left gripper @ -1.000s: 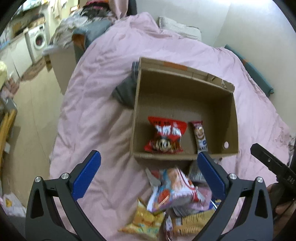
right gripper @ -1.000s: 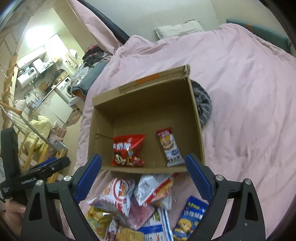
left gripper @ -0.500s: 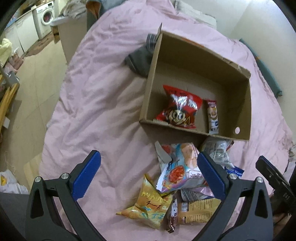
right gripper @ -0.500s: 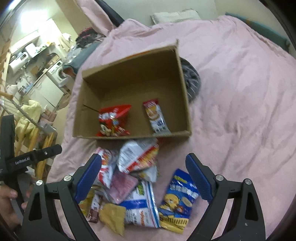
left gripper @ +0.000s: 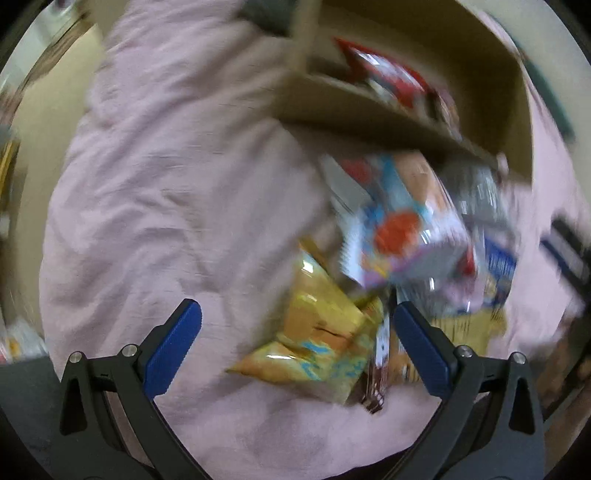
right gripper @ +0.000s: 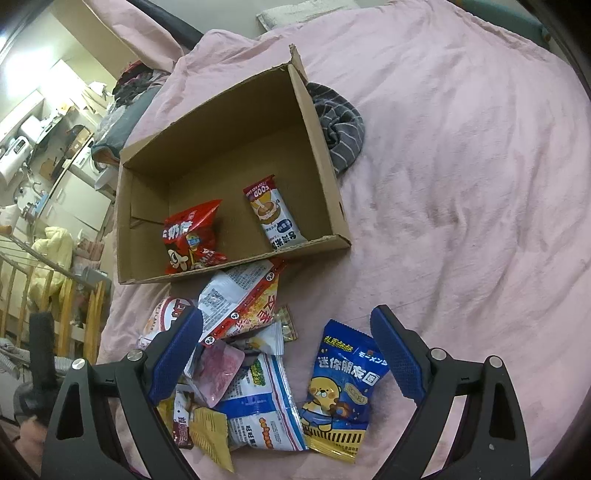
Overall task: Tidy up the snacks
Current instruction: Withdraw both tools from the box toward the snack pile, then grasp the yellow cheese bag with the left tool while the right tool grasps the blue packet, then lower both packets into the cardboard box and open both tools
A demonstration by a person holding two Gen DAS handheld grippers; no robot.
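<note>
An open cardboard box (right gripper: pixel 321 147) lies on a pink bedspread (right gripper: pixel 461 184). Inside it are a red snack bag (right gripper: pixel 190 240) and a slim red-and-white packet (right gripper: pixel 271 216). A pile of snack packets sits in front of the box: a blue bear bag (right gripper: pixel 341 391), a white-and-red packet (right gripper: pixel 240 299), a white-and-blue packet (right gripper: pixel 258 406). My right gripper (right gripper: pixel 286 358) is open above this pile. The left wrist view is blurred; my left gripper (left gripper: pixel 297 349) is open over a yellow bag (left gripper: pixel 317 332), with the box (left gripper: pixel 369 114) beyond.
A striped grey cloth (right gripper: pixel 341 125) lies against the box's right side. Left of the bed are the floor, a wooden rack (right gripper: pixel 48 295) and kitchen units (right gripper: pixel 55 166). A pillow (right gripper: pixel 306 11) lies at the bed's far end.
Both grippers have dropped closer to the snack pile, which now sits larger between the fingers. The left view has gone blurred from fast motion. Both stay open and empty.
</note>
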